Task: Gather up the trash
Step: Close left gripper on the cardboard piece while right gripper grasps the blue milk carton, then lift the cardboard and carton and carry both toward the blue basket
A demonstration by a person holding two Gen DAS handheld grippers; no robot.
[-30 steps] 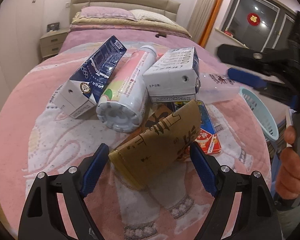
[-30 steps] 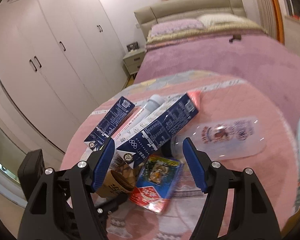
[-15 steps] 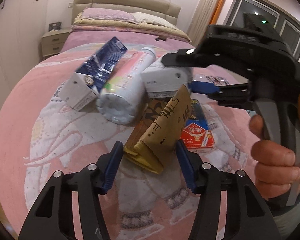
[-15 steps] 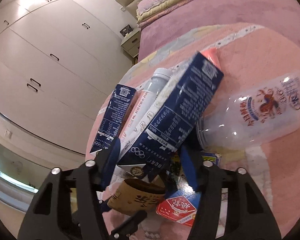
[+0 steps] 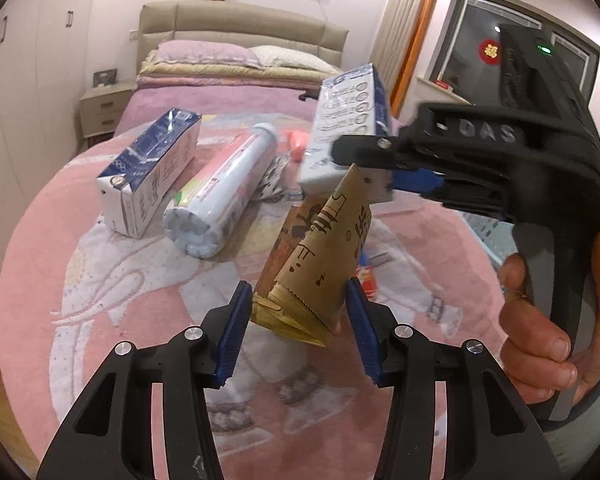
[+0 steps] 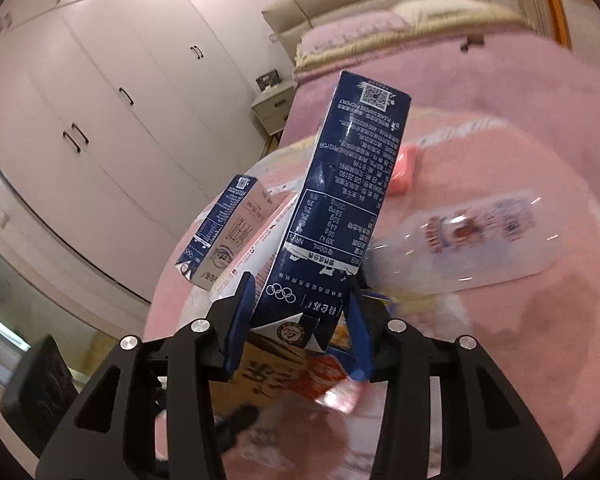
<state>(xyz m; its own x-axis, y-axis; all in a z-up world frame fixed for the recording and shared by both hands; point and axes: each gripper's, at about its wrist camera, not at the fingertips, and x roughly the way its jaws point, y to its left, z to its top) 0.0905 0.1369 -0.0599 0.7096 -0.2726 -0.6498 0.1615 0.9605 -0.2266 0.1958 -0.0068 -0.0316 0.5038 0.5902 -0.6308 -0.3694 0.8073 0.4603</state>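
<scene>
My left gripper is shut on a flattened brown paper cup and holds it tilted above the pink blanket. My right gripper is shut on a dark blue milk carton, lifted clear of the pile; the same carton shows in the left wrist view. A second blue carton, a pink-labelled plastic bottle, a clear plastic bottle and a red-blue packet lie on the blanket.
A teal basket sits at the right edge of the blanket, mostly hidden behind the right gripper body. A bed with pillows, a nightstand and white wardrobes stand beyond.
Both grippers closed on their items and lifted them: the left took the brown cup, the right took the blue carton and raised it off the pile.
</scene>
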